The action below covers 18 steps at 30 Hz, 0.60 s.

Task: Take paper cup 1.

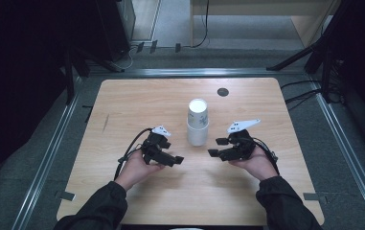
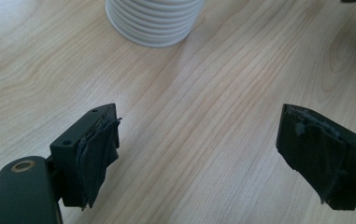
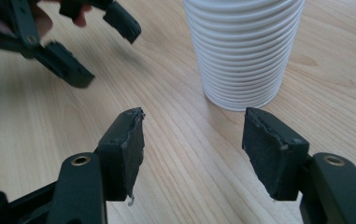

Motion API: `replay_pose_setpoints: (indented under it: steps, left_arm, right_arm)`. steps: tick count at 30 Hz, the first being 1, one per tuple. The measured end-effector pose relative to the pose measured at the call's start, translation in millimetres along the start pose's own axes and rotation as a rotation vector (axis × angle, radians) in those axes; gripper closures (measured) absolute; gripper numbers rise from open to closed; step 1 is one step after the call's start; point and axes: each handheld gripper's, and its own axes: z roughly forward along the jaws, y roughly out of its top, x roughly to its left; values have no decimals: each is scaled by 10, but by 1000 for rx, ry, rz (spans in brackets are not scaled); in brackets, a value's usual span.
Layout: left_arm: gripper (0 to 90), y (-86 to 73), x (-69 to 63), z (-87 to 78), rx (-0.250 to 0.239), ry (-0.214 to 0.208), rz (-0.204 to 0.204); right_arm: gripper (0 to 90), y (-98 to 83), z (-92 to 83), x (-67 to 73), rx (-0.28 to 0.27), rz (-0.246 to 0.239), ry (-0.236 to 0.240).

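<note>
1. Landmark: the white ribbed paper cup stack, standing upside down near the middle of the light wooden table
2. The left gripper waits left of the stack, jaws wide apart, empty
3. The right gripper waits right of the stack, jaws apart, empty
4. Handling, judged: light, thin-walled, easily crushed; grip the ribbed side wall gently, mid-height

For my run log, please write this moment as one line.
left gripper: open, empty | right gripper: open, empty | cup stack: upright on table, between grippers, untouched
</note>
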Motion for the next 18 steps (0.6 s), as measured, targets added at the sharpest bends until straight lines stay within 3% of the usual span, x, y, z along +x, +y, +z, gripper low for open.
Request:
replay_pose_setpoints:
  steps: [4, 9, 13, 14, 15, 16, 18]
  left_arm:
    - [143, 9, -8, -27, 15, 8, 21]
    - [152, 32, -14, -176, -35, 24, 74]
    - [152, -15, 55, -273, -39, 11, 96]
    - [170, -42, 76, -287, -39, 7, 104]
    - [201, -42, 76, -287, -39, 7, 104]
    - [241, -57, 94, -297, -29, 3, 114]
    - [239, -67, 98, -302, -30, 12, 109]
  right_arm:
    - [416, -21, 11, -5, 22, -38, -26]
    - [429, -66, -1, -3, 32, -86, -46]
    - [433, -74, -32, -3, 40, -93, -31]
    - [438, -63, -69, 1, 36, -103, -1]
    - [438, -63, -69, 1, 36, -103, -1]
    - [438, -68, -102, 29, 24, -151, 19]
    - [438, -75, -115, 41, 27, -178, 10]
